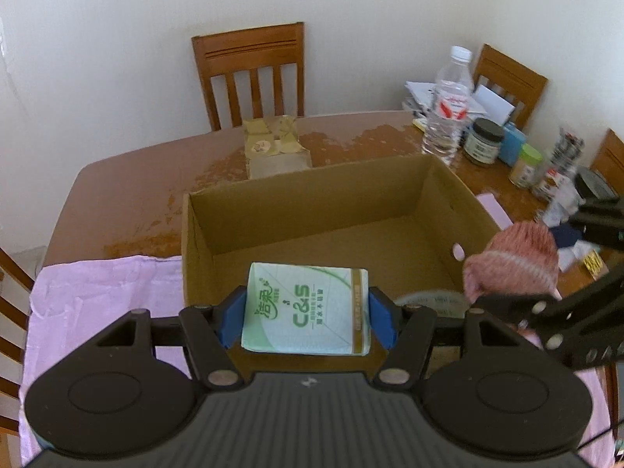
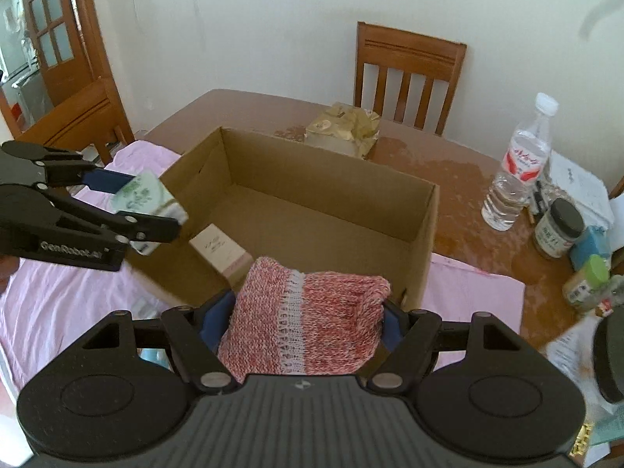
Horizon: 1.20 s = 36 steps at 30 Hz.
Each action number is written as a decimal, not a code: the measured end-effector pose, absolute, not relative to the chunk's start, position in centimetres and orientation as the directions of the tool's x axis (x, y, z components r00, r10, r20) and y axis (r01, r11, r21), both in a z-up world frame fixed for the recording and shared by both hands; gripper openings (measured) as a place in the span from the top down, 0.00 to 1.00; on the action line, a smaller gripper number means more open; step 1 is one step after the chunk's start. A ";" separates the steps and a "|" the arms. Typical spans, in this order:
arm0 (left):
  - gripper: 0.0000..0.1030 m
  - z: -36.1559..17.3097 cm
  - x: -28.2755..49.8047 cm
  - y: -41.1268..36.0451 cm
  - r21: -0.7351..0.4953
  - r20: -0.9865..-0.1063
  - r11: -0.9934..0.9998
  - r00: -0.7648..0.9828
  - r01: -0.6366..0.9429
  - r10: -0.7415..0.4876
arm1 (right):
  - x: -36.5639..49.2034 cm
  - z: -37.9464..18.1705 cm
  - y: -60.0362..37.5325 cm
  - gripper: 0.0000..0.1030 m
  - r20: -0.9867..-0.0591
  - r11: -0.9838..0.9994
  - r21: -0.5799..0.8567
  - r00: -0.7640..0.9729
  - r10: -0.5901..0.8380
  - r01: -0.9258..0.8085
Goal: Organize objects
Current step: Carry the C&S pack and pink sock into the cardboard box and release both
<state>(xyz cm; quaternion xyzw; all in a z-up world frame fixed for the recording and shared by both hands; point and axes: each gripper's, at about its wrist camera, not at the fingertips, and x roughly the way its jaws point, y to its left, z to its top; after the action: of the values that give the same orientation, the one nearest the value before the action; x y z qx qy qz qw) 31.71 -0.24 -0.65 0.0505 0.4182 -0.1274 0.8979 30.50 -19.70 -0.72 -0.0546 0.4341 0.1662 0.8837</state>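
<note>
The left gripper [image 1: 306,318] is clamped on a soft plastic-wrapped pack of tissues with green print [image 1: 306,308], its blue pads pressing the pack's two short sides. In the left wrist view the pack sits at six o'clock, hanging over the near rim of the open brown cardboard box [image 1: 312,191]. The right gripper [image 2: 308,321] is closed on a folded pink-and-white knitted cloth [image 2: 308,312], also at six o'clock in its own view, just above the box's near wall.

Inside the box, at about nine o'clock in the right wrist view, lies a small pale carton with a pink end [image 2: 222,251]. The rest of the floor looks bare. A clear water bottle with a red label [image 2: 514,171] and jars stand at three o'clock on the brown wooden table [image 2: 448,163], well apart from the box.

The tissue pack is probably light and squashy. The side grip suits it, though a hard squeeze would dent it. The knit is limp and will likely sag and unfold if held only at an edge, so gripping across the folded bulk seems safest. Neither thing looks fragile. Both can be let go low over the box floor.
</note>
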 end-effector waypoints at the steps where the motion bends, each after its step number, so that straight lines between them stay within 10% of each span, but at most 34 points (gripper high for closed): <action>1: 0.38 -0.9 32.4 -0.4 -0.022 -0.766 0.964 0.615 0.266 -0.187 | 31.2 -1.0 -19.6 0.23 -0.788 0.941 0.056 0.564 0.248 -0.334; 6: 0.34 -1.6 35.3 -1.2 -0.026 -0.772 0.972 0.612 0.233 -0.168 | 34.2 -2.3 -19.3 0.23 -0.800 0.949 0.081 0.548 0.245 -0.306; 9: 0.03 -1.6 36.5 -1.3 -0.025 -0.760 0.979 0.633 0.200 -0.149 | 35.5 -2.6 -19.2 0.19 -0.789 0.950 0.086 0.562 0.249 -0.301; 12: 0.03 -1.4 36.5 -1.0 -0.025 -0.741 0.981 0.656 0.191 -0.147 | 36.1 -2.4 -19.3 0.00 -0.772 0.957 0.075 0.591 0.233 -0.280; 36: 0.02 -2.8 24.5 2.5 -0.045 -0.754 0.980 0.637 0.191 -0.159 | 24.3 -3.0 -19.4 0.00 -0.774 0.974 0.076 0.603 0.193 -0.215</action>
<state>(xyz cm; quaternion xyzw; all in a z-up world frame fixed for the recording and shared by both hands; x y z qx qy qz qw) 24.49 2.53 -2.81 0.0195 0.4148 -0.0968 0.9045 24.31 -19.36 -2.96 -0.0124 0.4307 0.1139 0.8952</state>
